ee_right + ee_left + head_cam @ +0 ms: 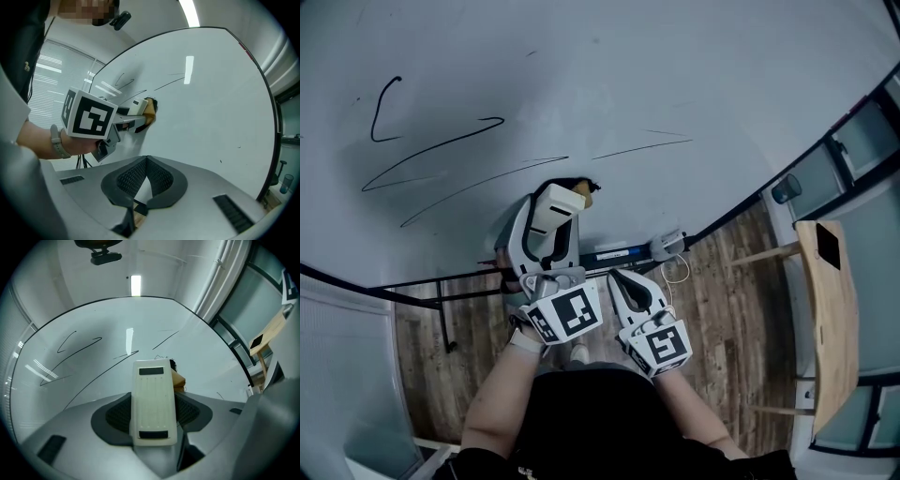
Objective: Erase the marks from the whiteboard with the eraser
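Note:
The whiteboard [694, 84] carries black marks: a hook and zigzag [431, 148] at the left and a thin line [642, 147] near the middle. My left gripper [551, 227] is shut on the cream eraser [557, 206], whose tan felt [582, 193] presses against the board just below the long stroke [487, 182]. In the left gripper view the eraser [153, 401] fills the jaws, with the marks [79, 347] up and to the left. My right gripper [630, 287] hangs back below the board, shut with nothing in it [146, 164]. It sees the left gripper [133, 112] at the board.
A ledge [623, 253] under the board holds a blue marker and a small device with a white cable. A wooden chair [830, 319] stands at the right on the plank floor [722, 281]. Glass panels [337, 375] border the left.

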